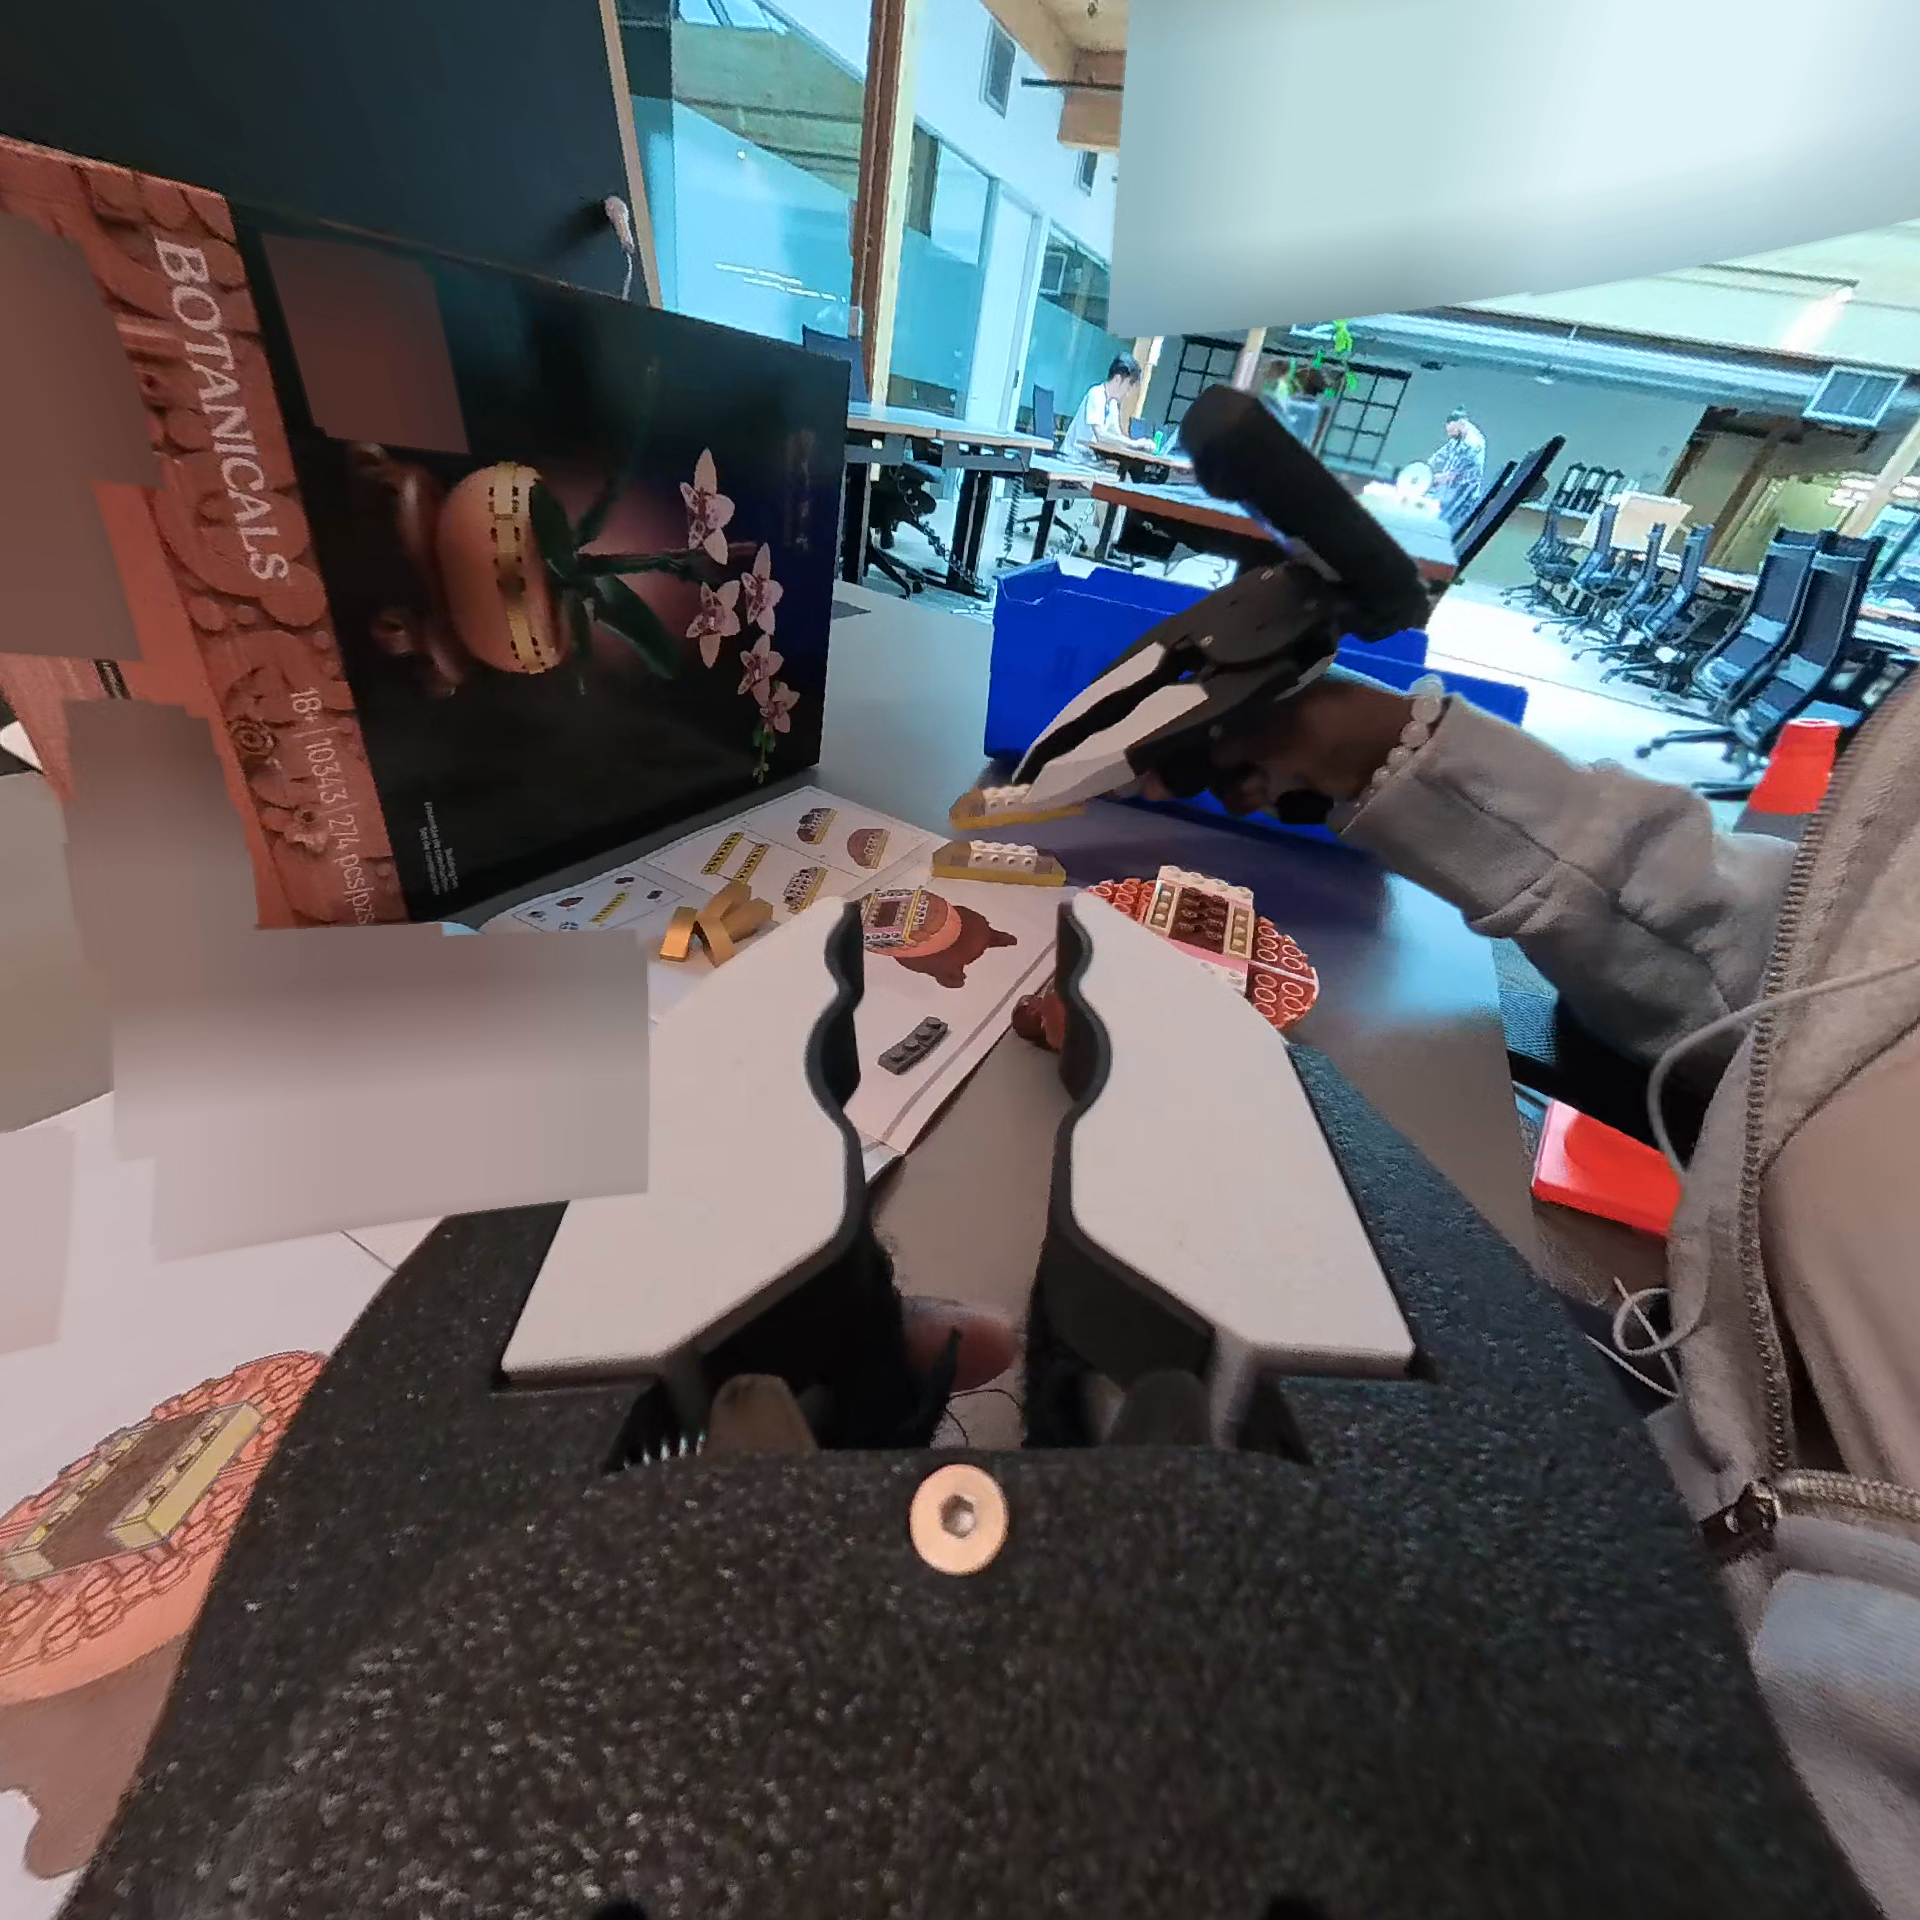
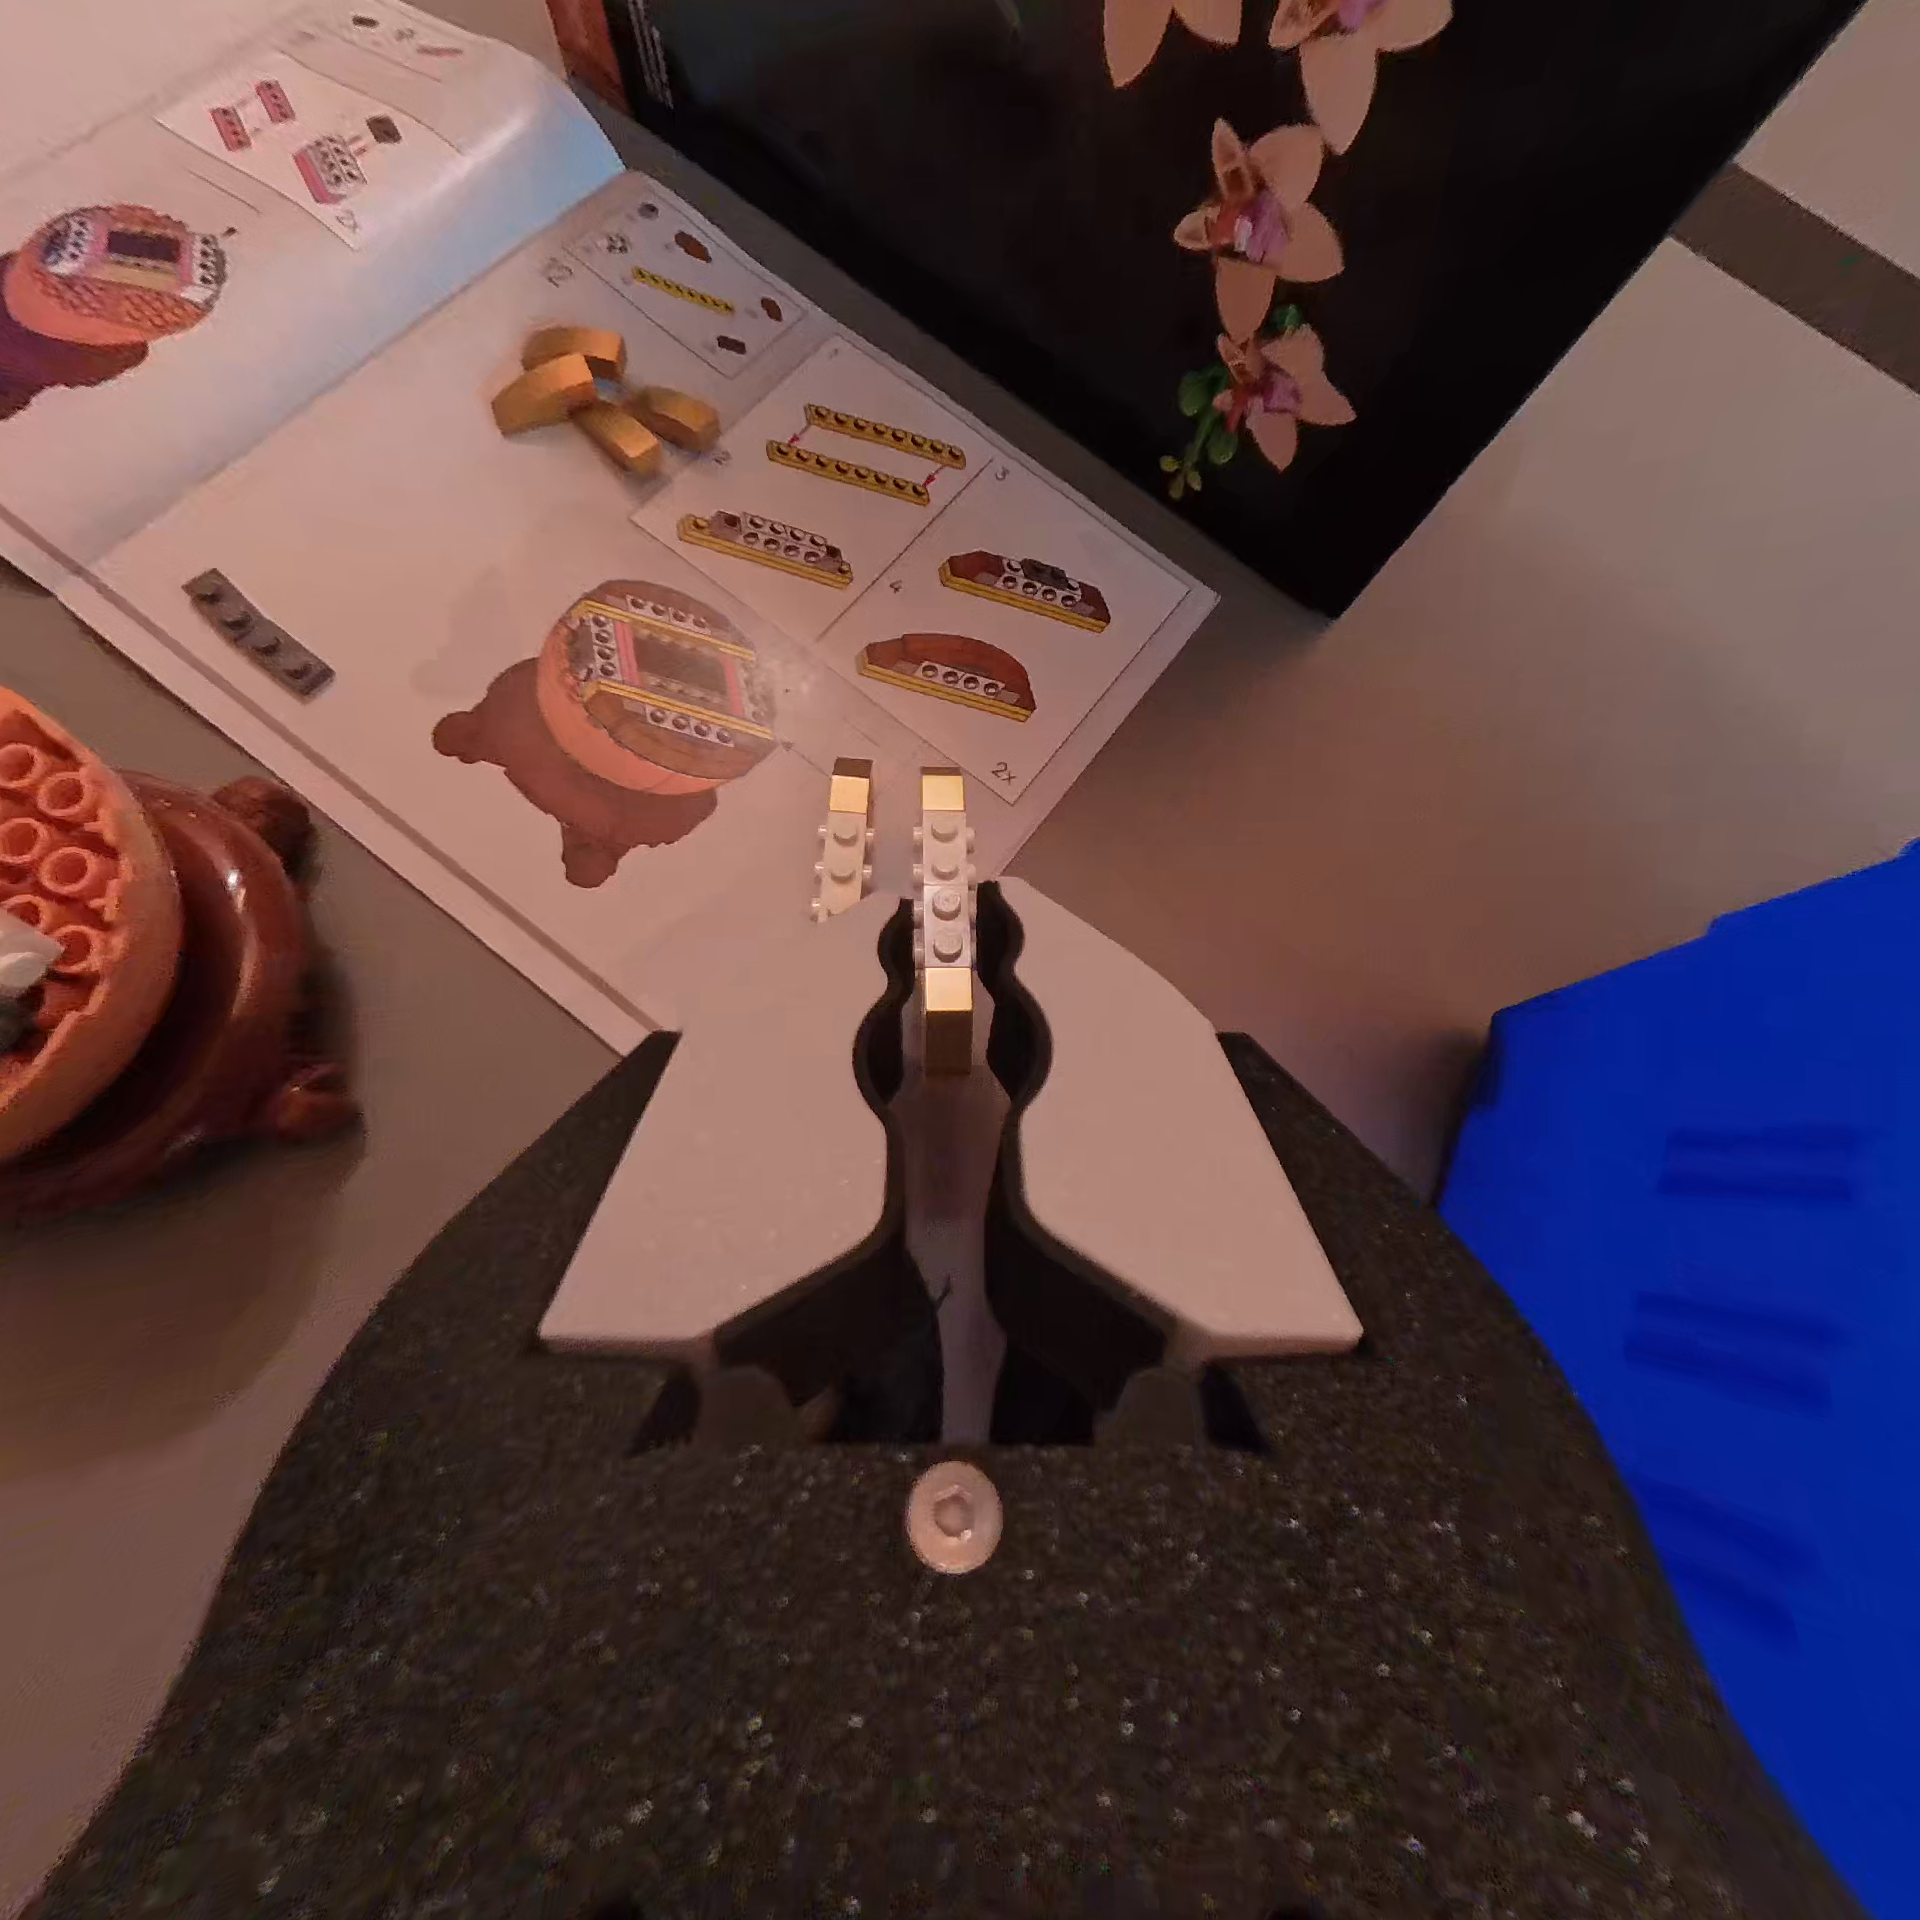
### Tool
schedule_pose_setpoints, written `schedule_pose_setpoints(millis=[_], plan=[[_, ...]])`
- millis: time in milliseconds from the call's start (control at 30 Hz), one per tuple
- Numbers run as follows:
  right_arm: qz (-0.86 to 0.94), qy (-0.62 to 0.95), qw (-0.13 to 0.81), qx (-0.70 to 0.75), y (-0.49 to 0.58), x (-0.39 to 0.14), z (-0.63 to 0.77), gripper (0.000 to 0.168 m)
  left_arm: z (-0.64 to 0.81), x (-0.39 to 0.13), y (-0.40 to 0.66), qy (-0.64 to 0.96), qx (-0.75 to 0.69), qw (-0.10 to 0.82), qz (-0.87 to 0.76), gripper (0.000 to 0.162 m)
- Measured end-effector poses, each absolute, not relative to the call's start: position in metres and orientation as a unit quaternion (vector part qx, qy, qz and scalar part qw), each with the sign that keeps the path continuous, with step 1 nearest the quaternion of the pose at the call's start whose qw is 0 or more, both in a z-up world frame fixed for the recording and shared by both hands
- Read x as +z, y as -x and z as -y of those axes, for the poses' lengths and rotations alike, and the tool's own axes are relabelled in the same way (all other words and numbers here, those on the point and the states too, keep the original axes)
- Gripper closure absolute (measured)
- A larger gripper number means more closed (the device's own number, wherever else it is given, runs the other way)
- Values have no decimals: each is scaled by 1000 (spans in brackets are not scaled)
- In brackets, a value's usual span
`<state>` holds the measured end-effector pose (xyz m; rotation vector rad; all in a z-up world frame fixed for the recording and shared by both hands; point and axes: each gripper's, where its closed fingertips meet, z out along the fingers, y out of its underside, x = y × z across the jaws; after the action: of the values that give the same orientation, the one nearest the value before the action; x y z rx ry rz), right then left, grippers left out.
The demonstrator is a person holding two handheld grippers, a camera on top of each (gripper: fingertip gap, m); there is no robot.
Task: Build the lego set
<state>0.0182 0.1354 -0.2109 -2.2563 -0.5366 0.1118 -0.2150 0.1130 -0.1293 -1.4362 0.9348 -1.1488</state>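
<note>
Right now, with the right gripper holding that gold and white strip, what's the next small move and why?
Probably lift the strip toward the round pot base. The right gripper is shut on it, while the left gripper is open and empty.

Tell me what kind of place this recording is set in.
Most likely an open-plan office or shared workspace: rows of desks and black office chairs fill the background, with glass partitions behind. The lego sits on one such table.
</note>
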Motion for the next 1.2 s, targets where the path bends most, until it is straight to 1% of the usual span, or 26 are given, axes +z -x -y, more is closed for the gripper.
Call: schedule_pose_setpoints(millis=[300, 533, 633, 733, 800, 833, 867, 900, 967, 1033, 1100, 1200], plan=[[215, 902, 369, 59, -15, -227, -140, 156, -111, -130, 217, 592, -486, 504, -400, 128], [215, 882, 412, 75, -5, -198, -119, 150, -111, -130, 224, 593, -484, 509, -393, 128], [229, 886, 400, 47, -2, -208, -112, 142, -109, -127, 224, 583, -501, 508, -389, 128], [229, 896, 379, 42, -1, -222, -114, 142, -104, -125, 222, 575, -518, 495, -394, 123], [228, 900, 370, 32, -3, -230, -119, 143, -99, -127, 220, 575, -525, 482, -402, 118], [236, 902, 361, 28, -3, -234, -120, 147, -96, -128, 219, 574, -528, 476, -405, 115], [246, 902, 354, 21, -2, -238, -121, 158, -95, -129, 219, 574, -531, 473, -406, 113], [256, 897, 361, 14, -2, -236, -123, 159, -94, -130, 219, 574, -534, 470, -405, 111], [273, 886, 374, 10, 1, -224, -127, 159, -93, -131, 221, 573, -537, 468, -405, 111], [290, 869, 399, 44, 14, -201, -130, 159, -94, -131, 225, 570, -545, 466, -401, 112], [322, 841, 419, 119, 41, -172, -128, 159, -94, -130, 226, 563, -567, 453, -395, 115], [379, 795, 383, 278, 92, -135, -113, 159, -94, -127, 221, 558, -606, 415, -386, 117]])
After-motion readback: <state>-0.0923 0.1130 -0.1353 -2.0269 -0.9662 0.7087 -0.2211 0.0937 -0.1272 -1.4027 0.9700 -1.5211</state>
